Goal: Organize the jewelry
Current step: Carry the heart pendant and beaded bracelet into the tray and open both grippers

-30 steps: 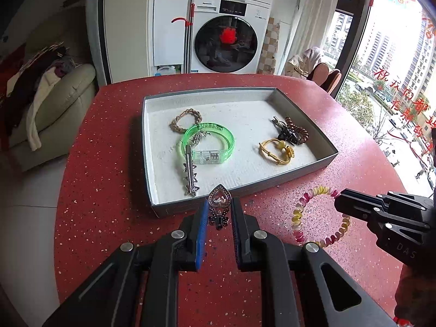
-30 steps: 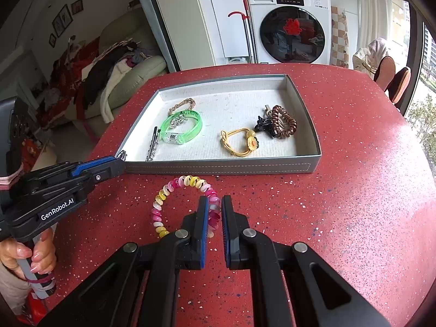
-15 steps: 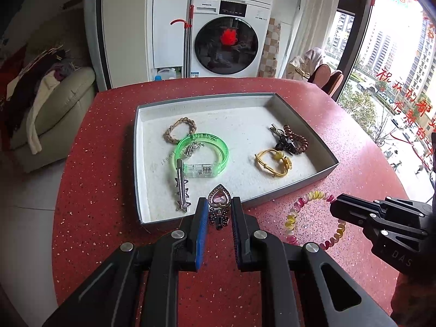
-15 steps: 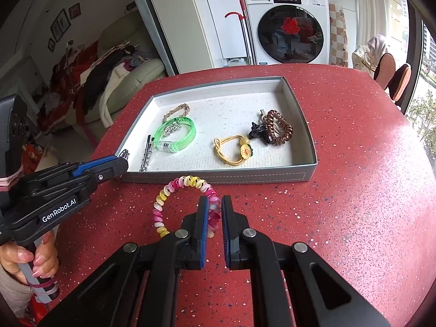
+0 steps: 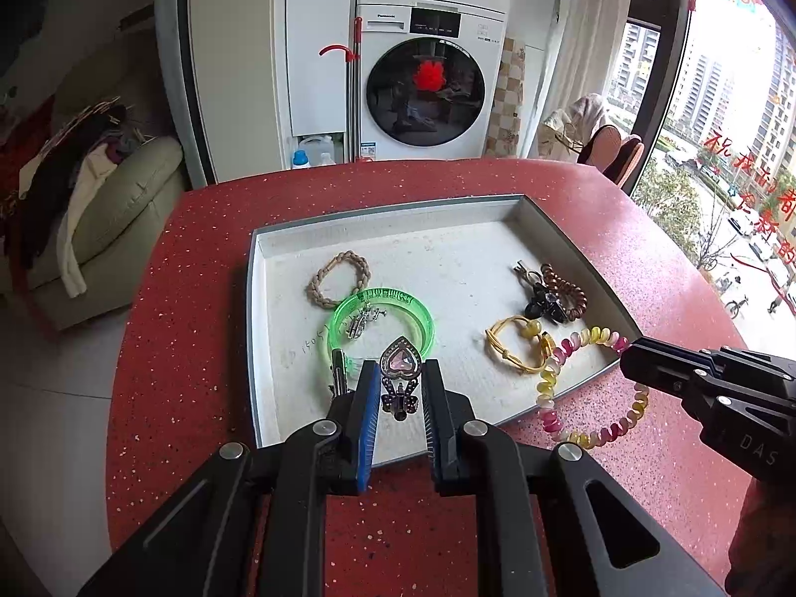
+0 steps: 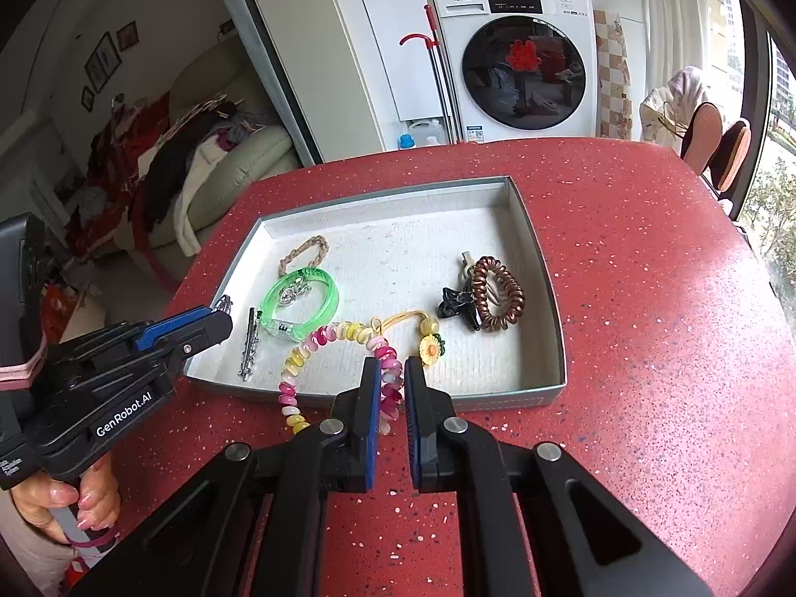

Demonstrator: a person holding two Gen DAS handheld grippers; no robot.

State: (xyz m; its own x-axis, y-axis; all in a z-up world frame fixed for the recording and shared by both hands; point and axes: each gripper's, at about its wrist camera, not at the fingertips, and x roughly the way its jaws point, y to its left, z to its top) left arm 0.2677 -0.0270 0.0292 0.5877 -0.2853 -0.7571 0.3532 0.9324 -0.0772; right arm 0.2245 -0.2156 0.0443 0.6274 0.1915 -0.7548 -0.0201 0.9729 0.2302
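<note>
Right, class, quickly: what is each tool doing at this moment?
Left tool: closed on the heart hair clip.
Right tool: closed on the beaded coil bracelet.

Showing as glossy speckled red stone on the table (image 6: 646, 348), matt rough white lining inside the grey tray (image 6: 398, 258), translucent shiny plastic in the green bangle (image 6: 303, 303), and smooth glossy coils in the spiral bracelet (image 6: 348, 333).

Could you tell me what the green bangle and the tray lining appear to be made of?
Green bangle: probably translucent plastic or resin; it glows and light passes through it. Tray lining: likely white textured paper or fabric, matte with a fibrous grain.
</note>
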